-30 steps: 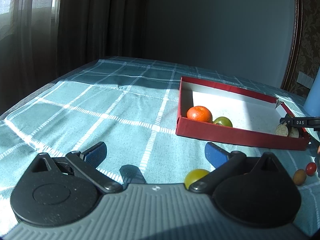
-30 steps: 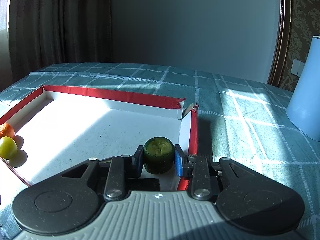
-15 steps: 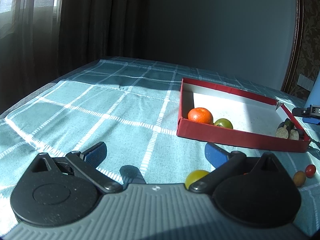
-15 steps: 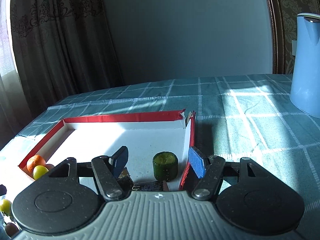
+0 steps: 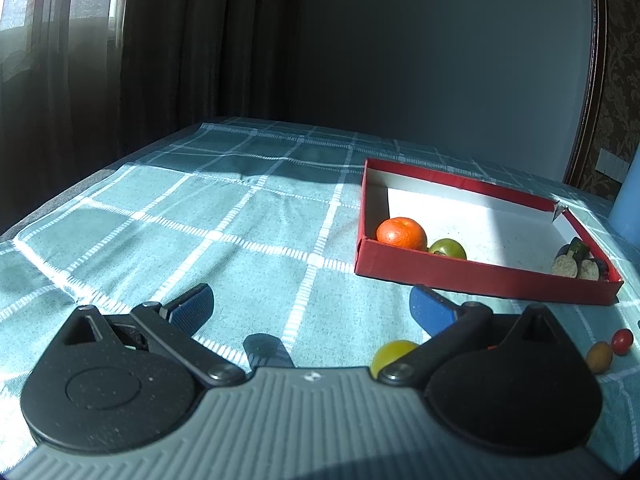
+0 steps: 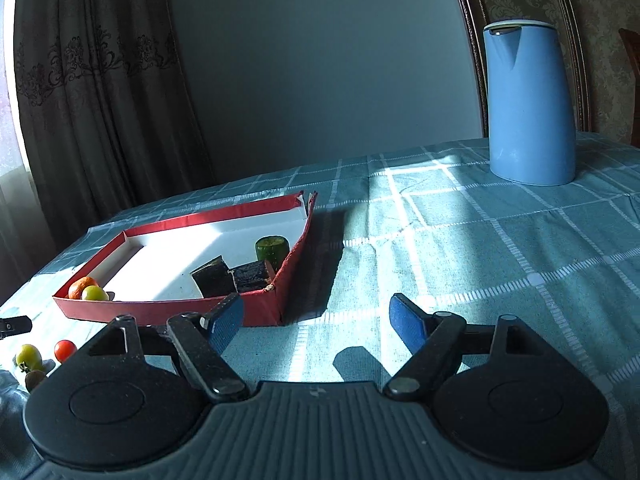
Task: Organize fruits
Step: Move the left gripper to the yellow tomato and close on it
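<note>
A red box (image 5: 480, 276) (image 6: 168, 309) with a white floor lies on the checked cloth. In it sit an orange (image 5: 401, 233) (image 6: 80, 286), a green fruit (image 5: 448, 249) (image 6: 95, 293), a green cucumber piece (image 6: 272, 249) and dark eggplant pieces (image 6: 228, 276) (image 5: 576, 262). On the cloth lie a yellow-green fruit (image 5: 390, 354) (image 6: 28, 356), a red cherry tomato (image 5: 622, 340) (image 6: 65, 350) and a brown fruit (image 5: 599, 356). My left gripper (image 5: 310, 306) is open above bare cloth, the yellow-green fruit under its right finger. My right gripper (image 6: 318, 320) stands back from the box, its jaws opening, nothing between them.
A tall blue jug (image 6: 528, 108) stands on the cloth at the back right. Dark curtains (image 5: 160, 60) hang behind the table's left side. The table edge (image 5: 60, 200) runs along the left.
My right gripper let go of the cucumber piece, left it in the box corner, and pulled back out of the box with its jaws spreading. The left gripper has stayed put.
</note>
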`<state>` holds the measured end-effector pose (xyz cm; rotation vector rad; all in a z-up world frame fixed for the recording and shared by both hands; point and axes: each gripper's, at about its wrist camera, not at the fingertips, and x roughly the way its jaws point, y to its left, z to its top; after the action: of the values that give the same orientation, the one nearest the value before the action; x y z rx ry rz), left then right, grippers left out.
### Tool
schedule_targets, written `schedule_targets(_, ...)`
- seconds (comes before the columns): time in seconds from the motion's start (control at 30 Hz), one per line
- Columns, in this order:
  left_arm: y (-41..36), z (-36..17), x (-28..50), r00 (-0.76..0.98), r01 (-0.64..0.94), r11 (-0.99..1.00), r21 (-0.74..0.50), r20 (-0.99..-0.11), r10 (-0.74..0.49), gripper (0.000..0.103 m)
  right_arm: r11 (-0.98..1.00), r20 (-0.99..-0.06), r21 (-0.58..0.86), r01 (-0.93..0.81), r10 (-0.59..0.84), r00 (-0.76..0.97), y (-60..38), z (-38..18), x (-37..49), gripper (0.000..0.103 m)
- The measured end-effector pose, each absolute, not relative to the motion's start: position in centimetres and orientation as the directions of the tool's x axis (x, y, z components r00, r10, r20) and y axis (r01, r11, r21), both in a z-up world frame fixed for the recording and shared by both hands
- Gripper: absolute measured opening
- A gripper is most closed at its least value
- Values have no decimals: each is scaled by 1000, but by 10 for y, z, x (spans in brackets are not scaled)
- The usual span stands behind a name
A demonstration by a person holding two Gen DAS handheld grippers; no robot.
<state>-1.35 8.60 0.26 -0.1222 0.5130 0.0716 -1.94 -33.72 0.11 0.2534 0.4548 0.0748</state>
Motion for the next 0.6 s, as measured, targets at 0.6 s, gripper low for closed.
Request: schedule_targets(0.6, 59, 4, -34, 889, -124, 988, 94, -431, 152, 103, 951, -419, 310, -7, 143, 897, -344, -3, -19, 89)
